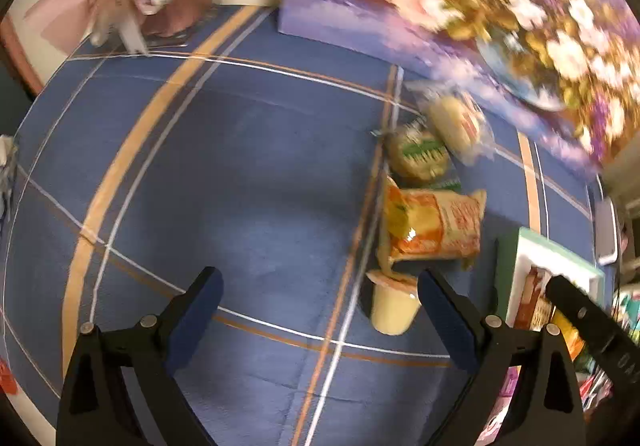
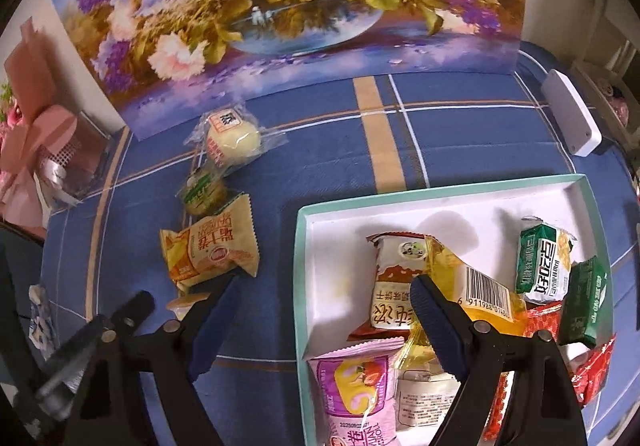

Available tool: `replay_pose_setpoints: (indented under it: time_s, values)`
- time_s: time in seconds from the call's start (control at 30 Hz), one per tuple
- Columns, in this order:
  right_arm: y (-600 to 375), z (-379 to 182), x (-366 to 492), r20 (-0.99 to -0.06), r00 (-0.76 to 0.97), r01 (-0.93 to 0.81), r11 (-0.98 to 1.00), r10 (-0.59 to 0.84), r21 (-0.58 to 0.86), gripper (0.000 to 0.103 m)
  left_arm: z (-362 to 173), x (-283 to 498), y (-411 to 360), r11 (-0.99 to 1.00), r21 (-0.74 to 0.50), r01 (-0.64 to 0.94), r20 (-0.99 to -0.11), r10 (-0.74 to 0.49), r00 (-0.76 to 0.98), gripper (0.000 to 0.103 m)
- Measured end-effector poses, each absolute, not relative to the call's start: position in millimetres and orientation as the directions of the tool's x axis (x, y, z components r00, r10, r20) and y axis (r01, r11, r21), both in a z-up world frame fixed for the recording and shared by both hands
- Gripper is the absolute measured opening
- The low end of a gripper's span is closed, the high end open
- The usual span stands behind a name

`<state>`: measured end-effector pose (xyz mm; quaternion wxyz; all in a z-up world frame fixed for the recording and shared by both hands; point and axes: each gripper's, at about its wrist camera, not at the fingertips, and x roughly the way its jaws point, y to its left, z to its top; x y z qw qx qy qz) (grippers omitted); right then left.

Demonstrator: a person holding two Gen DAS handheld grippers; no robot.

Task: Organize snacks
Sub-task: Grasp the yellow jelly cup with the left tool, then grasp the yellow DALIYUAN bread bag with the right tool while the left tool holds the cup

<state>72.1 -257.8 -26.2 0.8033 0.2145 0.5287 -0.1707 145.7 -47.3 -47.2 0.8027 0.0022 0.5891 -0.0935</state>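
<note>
Blue plaid bench (image 2: 460,134), floral backdrop behind. Left tool (image 1: 320,310) wide, empty; jelly cup (image 1: 394,304) just inside its right finger, likely next pick. Right tool (image 2: 326,320) wide, empty, straddling tray (image 2: 440,192) edge. Orange pack (image 2: 212,250) ahead-left, loose, awaiting tray.

My gripper fingers (image 2: 216,320) look matt black plastic with dull blue pads. The tablecloth (image 2: 460,134) is matt woven cloth. On it, left of the tray (image 2: 304,274), the orange snack packet (image 2: 212,250) is glossy film. The tray looks like smooth white card.
</note>
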Motion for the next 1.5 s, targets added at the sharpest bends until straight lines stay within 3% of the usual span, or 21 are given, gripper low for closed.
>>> replay_pose_setpoints:
  time_s: [0.3,0.37,0.5,0.53,0.57,1.17,1.5]
  values:
    - [-256.6,-26.9,72.9,-0.922,0.384,0.497,0.852,-0.045,0.165,0.088,-61.4,136.0,-81.3,0.957,-0.136,0.255,-0.948,-0.2,0.246,0.093]
    - [-256.2,-27.1,73.1,-0.923,0.382,0.496,0.853,-0.045,0.164,0.088,-64.6,134.9,-87.4,0.951,-0.142,0.273,-0.948,-0.21,0.238,0.077]
    - [-254.2,-27.2,74.3,-0.924,0.38,0.491,0.856,-0.046,0.159,0.088,-73.6,133.3,-96.0,0.942,-0.156,0.297,-0.949,-0.226,0.219,0.072]
    - [-253.7,-27.0,74.4,-0.924,0.38,0.491,0.857,-0.047,0.158,0.088,-75.5,133.2,-97.4,0.941,-0.158,0.301,-0.949,-0.228,0.216,0.064]
    - [-253.1,-26.7,74.9,-0.924,0.38,0.489,0.858,-0.047,0.157,0.088,-76.4,132.9,-97.7,0.94,-0.158,0.303,-0.949,-0.229,0.215,0.043]
    - [-238.8,-19.9,79.6,-0.913,0.403,0.453,0.881,-0.064,0.138,0.088,-56.3,137.9,-73.9,0.937,-0.225,0.266,-0.937,-0.284,0.206,0.043]
    - [-219.1,-3.0,86.5,-0.892,0.448,0.405,0.903,-0.061,0.142,0.088,-34.6,152.6,-34.8,0.946,-0.277,0.171,-0.907,-0.315,0.278,0.043]
